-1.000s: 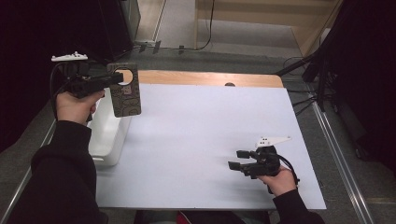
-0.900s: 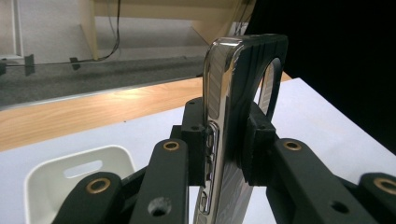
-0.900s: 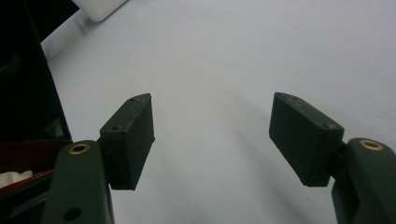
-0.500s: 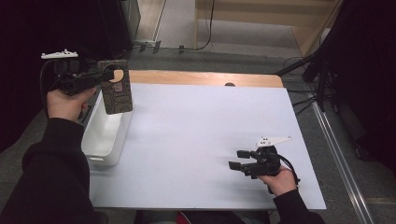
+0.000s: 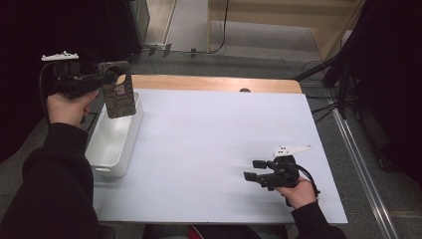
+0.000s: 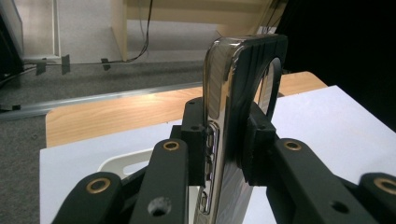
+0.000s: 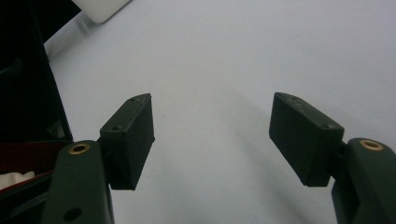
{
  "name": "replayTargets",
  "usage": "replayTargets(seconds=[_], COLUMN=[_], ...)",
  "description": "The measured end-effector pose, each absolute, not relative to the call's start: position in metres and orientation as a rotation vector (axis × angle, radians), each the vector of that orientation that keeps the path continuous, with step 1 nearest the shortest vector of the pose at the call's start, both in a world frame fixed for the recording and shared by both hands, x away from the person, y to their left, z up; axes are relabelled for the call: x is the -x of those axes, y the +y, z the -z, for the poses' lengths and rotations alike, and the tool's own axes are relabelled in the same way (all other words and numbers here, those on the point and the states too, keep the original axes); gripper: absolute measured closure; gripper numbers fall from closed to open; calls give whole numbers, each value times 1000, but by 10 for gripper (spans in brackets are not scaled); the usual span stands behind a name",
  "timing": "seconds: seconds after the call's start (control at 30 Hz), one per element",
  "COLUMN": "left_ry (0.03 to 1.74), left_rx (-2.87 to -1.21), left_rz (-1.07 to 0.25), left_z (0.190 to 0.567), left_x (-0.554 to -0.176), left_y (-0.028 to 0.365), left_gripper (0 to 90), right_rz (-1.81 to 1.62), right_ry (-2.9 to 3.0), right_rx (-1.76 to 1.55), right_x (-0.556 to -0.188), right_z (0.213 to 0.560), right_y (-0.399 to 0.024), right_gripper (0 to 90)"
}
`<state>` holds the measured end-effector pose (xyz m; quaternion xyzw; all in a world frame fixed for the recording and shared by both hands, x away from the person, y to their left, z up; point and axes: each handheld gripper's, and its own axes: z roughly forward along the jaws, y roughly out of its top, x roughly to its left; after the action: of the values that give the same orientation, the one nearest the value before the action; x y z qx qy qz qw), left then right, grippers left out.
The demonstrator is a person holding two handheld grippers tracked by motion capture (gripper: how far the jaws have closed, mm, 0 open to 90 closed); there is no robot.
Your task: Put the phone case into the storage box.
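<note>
The left gripper (image 5: 107,79) has its jaws clamped across the thin sides of a patterned phone case (image 5: 118,94) (probably with a phone inside, given the side buttons), near its top. The case hangs long axis vertical, above the far end of the white bin (image 5: 107,149). The right gripper (image 5: 255,170) rests well right of the bin, jaws apart and empty

Glossy phone case (image 6: 233,93), smooth white bin (image 5: 117,139), wooden table edge (image 5: 214,82)

A bin (image 5: 117,144) sits on the table's (image 5: 209,149) left edge.
</note>
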<state>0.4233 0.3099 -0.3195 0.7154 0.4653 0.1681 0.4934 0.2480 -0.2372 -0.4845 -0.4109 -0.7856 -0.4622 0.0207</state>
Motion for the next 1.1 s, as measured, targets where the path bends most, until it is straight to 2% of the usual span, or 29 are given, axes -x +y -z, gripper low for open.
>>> replayTargets(seconds=[1.1], left_ry=[1207], left_rx=[-1738], left_rz=[-477], left_z=[349], left_x=[-452], left_y=[324], left_gripper=[742], right_rz=[1442], right_ry=[-2441], right_rx=[1279], right_x=[-248], right_z=[484], right_y=[-239], right_gripper=[298])
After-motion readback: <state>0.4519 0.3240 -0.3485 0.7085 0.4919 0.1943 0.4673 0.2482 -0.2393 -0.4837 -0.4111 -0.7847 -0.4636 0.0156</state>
